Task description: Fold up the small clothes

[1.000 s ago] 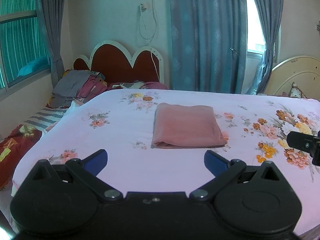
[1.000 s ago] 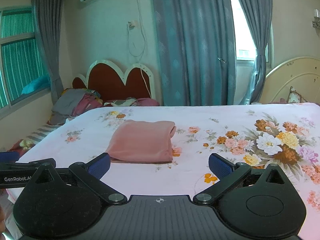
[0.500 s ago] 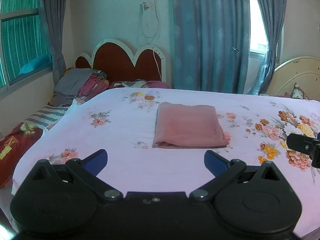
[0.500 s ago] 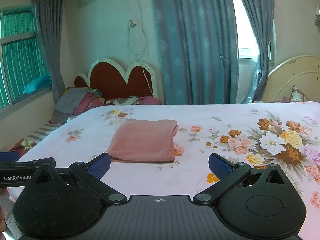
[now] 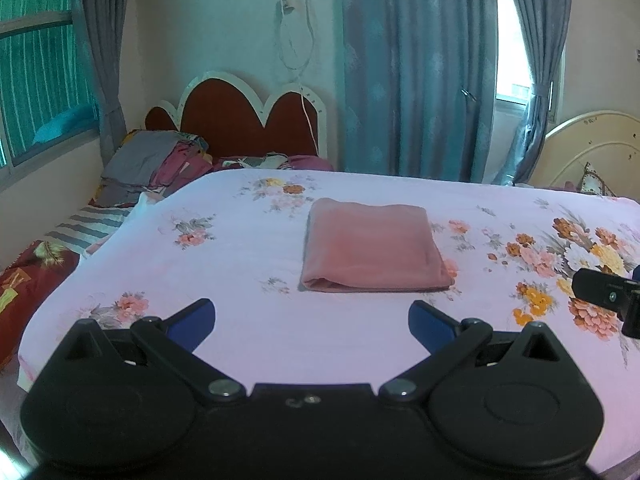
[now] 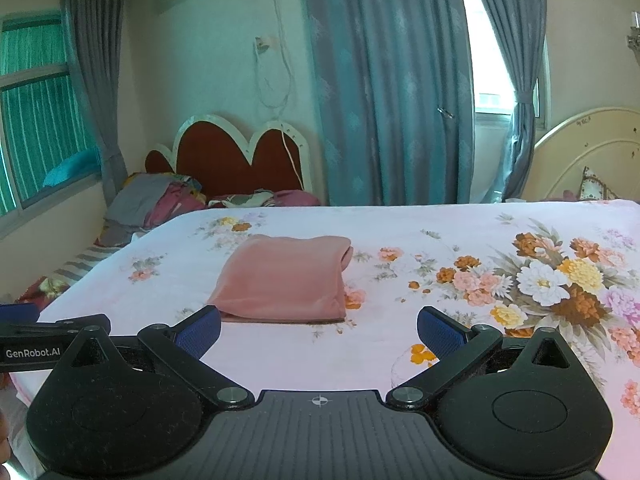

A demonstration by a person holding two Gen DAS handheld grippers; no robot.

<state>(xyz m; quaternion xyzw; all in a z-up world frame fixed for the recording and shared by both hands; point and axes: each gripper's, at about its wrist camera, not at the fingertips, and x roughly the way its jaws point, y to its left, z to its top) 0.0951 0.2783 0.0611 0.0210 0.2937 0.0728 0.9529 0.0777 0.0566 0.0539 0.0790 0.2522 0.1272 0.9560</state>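
Observation:
A pink garment (image 5: 372,244) lies folded into a neat rectangle on the floral bedsheet (image 5: 248,280); it also shows in the right wrist view (image 6: 286,280). My left gripper (image 5: 312,322) is open and empty, held above the bed's near edge, short of the garment. My right gripper (image 6: 319,330) is open and empty, just short of the garment's near right corner. The right gripper's tip shows at the right edge of the left wrist view (image 5: 604,294). The left gripper's side shows at the left of the right wrist view (image 6: 36,340).
A pile of grey and pink clothes (image 5: 156,164) sits at the far left by a red headboard (image 5: 244,120). Striped and red bedding (image 5: 52,252) lies lower left. Blue curtains (image 5: 416,72) hang behind. A cream headboard (image 5: 592,148) stands at right.
Both grippers have tilted and drifted slightly, so the garment sits a little differently in view. The garment has not moved. Both grippers stay open.

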